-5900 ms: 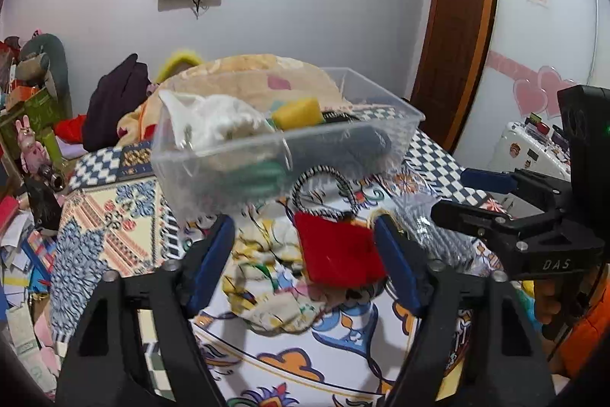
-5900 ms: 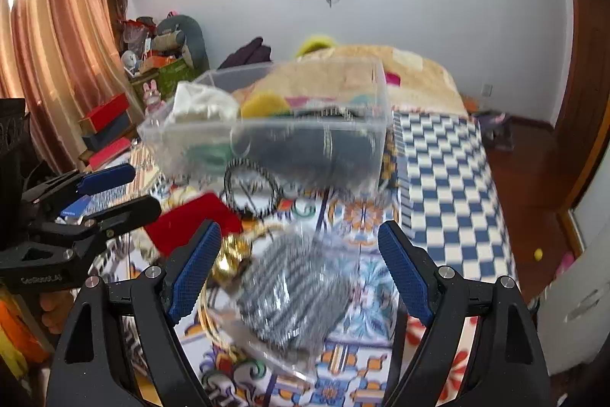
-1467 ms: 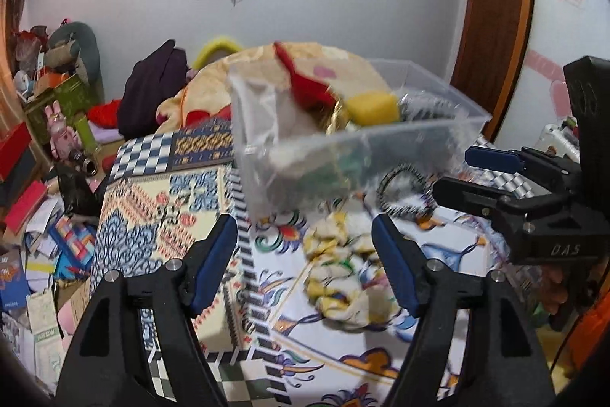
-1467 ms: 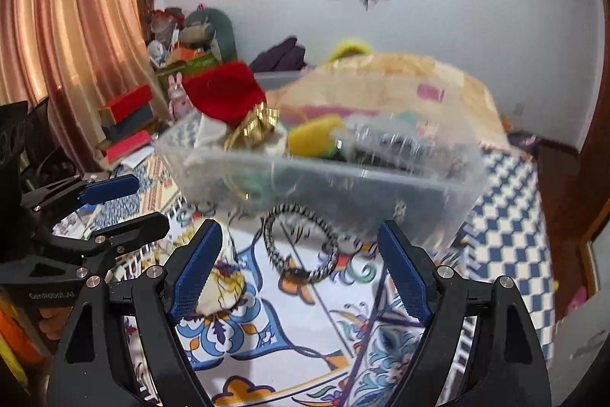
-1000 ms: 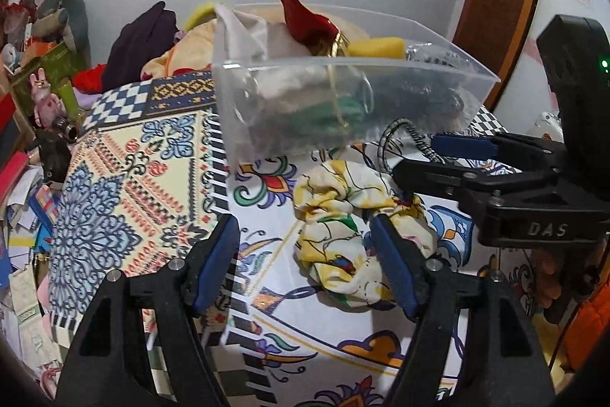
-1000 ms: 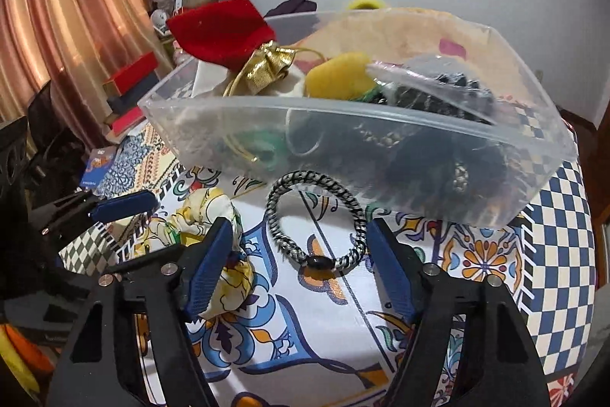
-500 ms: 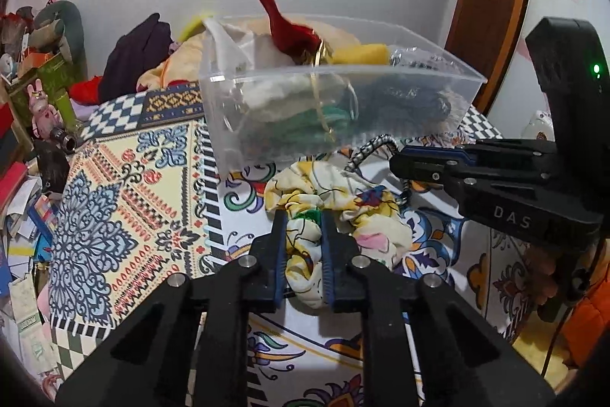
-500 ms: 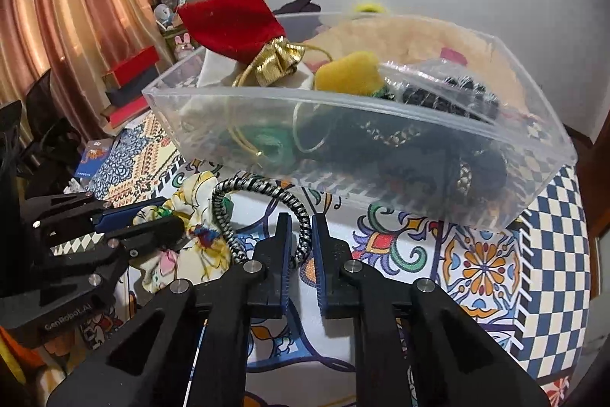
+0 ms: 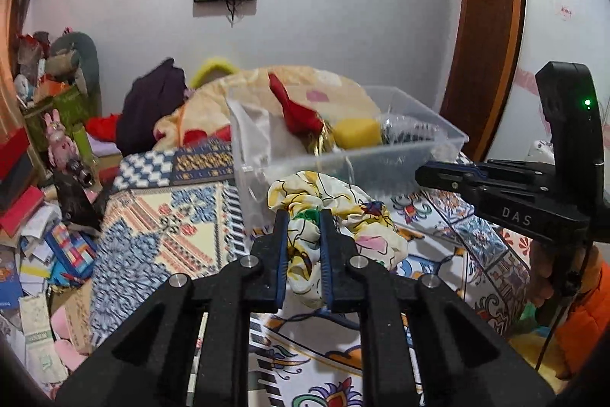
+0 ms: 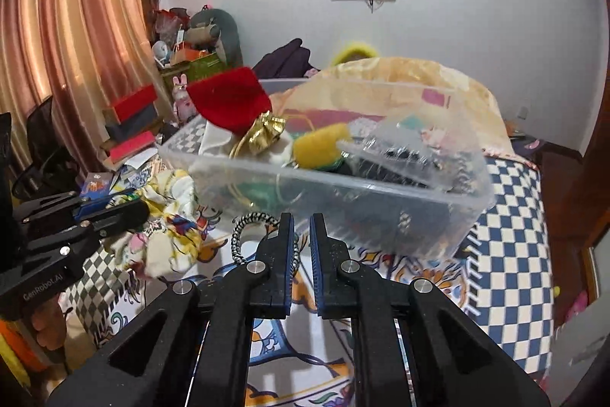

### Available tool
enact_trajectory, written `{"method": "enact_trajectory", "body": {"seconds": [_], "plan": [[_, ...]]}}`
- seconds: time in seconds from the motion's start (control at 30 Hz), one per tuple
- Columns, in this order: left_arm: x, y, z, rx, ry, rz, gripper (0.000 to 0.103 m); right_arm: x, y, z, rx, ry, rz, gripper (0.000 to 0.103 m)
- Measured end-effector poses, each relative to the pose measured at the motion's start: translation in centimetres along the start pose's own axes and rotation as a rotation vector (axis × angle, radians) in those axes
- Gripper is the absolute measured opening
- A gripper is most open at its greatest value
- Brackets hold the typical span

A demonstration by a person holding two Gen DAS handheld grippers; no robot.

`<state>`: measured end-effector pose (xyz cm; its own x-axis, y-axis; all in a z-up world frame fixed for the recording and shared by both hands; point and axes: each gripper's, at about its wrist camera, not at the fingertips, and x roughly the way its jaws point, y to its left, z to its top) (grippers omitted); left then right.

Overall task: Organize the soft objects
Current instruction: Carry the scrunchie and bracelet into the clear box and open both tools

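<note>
My left gripper (image 9: 303, 216) is shut on a yellow floral scrunchie (image 9: 343, 212) and holds it above the patterned bedspread, in front of the clear plastic bin (image 9: 438, 147). My right gripper (image 10: 301, 220) is shut on a black-and-white braided hair band (image 10: 244, 227), lifted just in front of the bin (image 10: 419, 212). The bin holds a red velvet pouch (image 10: 228, 102) with a gold bow, a yellow sponge (image 10: 316, 147) and a clear bag of dark items (image 10: 404, 151). The scrunchie also shows in the right wrist view (image 10: 171, 216), in the left gripper (image 10: 114, 212).
The bin stands on a bed with a patterned spread (image 9: 160, 227) and a checkered section (image 10: 507, 243). A heaped blanket (image 9: 213, 102) lies behind it. Books, boxes and toys (image 9: 34, 208) clutter the floor at the left. A wooden door (image 9: 488, 25) is at the right.
Both grippers closed half a second ago, the left on the scrunchie and the right on the hair band. Both have since lifted their items off the bedspread toward the bin.
</note>
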<state>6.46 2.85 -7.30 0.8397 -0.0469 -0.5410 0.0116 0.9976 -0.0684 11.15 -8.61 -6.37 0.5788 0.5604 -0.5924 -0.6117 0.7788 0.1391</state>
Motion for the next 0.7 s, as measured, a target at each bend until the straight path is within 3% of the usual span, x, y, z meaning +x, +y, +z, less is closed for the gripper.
{"method": "enact_trajectory", "body": {"seconds": [0.1,0.27,0.43,0.5,0.57,0.7], "plan": [[-0.1,0.3,0.4,-0.005,-0.013,0.005,0.014,0.9,0.3,0.3,-0.018,0.036,-0.016,0.008],[-0.3,0.9,0.4,-0.027,-0.013,0.01,0.014,4.1,0.4,0.3,-0.026,0.14,0.015,0.028],[-0.5,1.4,0.3,-0.044,-0.017,0.009,0.014,6.8,1.1,-0.1,-0.071,0.221,0.005,0.029],[-0.5,1.5,0.2,-0.05,-0.017,0.007,0.014,6.9,1.8,-0.3,-0.121,0.218,-0.024,0.028],[-0.4,1.6,0.1,-0.057,-0.013,0.003,0.014,6.9,2.5,-0.4,-0.147,0.211,-0.047,0.015],[-0.3,1.8,0.1,-0.065,-0.01,0.003,0.014,6.7,3.2,-0.8,-0.155,0.187,-0.058,0.008]]}}
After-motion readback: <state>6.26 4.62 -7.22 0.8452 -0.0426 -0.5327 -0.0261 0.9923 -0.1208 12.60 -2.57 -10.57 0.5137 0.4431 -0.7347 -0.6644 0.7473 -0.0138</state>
